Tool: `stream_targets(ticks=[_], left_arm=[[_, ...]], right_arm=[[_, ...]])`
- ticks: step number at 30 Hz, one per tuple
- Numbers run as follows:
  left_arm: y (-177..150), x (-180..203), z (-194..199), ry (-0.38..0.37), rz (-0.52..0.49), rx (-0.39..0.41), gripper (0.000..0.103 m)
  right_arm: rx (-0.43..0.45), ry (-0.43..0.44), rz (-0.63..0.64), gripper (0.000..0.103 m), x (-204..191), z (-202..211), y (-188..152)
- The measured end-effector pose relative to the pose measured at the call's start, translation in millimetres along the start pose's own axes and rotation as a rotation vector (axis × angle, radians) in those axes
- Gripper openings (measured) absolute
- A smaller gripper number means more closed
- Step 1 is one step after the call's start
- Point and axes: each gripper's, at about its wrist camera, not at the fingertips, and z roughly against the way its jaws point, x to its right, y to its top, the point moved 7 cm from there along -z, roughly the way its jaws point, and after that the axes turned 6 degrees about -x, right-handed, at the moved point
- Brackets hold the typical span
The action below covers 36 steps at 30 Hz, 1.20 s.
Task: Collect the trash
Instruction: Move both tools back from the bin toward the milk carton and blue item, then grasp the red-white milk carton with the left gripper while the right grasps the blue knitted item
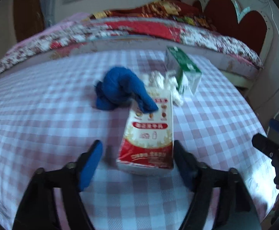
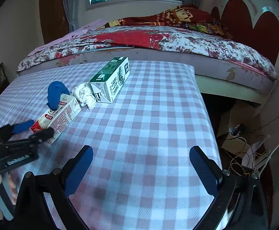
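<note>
one checked tablecloth (image 2: 149, 134) beside a floral bed (image 2: 177, 38).

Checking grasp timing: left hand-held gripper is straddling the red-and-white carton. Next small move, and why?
Probably finish closing the left hand-held gripper on the red-and-white carton: its near end lies between the pads, with a gap showing on the left side. Lift gently, since the blue cloth drapes over the far end.

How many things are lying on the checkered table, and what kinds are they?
Cartons: 2, one red and one green
Blue cloth: 1
White crumpled paper: 1
Total: 4
</note>
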Motion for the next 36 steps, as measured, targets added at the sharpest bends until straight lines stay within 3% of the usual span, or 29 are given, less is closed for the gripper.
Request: stream_targets(ticks=[9, 15, 23, 32, 34, 36], left_arm=[[-30.7, -30.3, 51.3, 0.037, -0.005, 0.090, 0.053], [-19.3, -70.1, 78.3, 0.092, 0.039, 0.169, 0.053], [-15.8, -144.0, 63.1, 0.180, 0.166, 0.134, 0.053], [-24.8, -169.3, 50.3, 0.198, 0.204, 0.119, 0.053], [-24.5, -174.2, 47.9, 0.194, 0.223, 0.114, 0.053], [-23.0, -175.7, 45.9, 0.193, 0.230, 0.110, 0.053]], right_arm=[[-0.011, 0.032, 0.021, 0.101, -21.2, -9.2, 3.3], [-0.012, 0.080, 0.042, 0.101, -54.6, -8.5, 7.3], [0.009, 0.173, 0.108, 0.101, -125.6, -22.5, 33.3], [-0.007, 0.203, 0.205, 0.101, -205.0, -66.5, 69.3], [-0.013, 0.202, 0.211, 0.090, -215.5, -73.7, 73.2], [-0.034, 0.208, 0.207, 0.085, -223.2, -83.8, 77.6]])
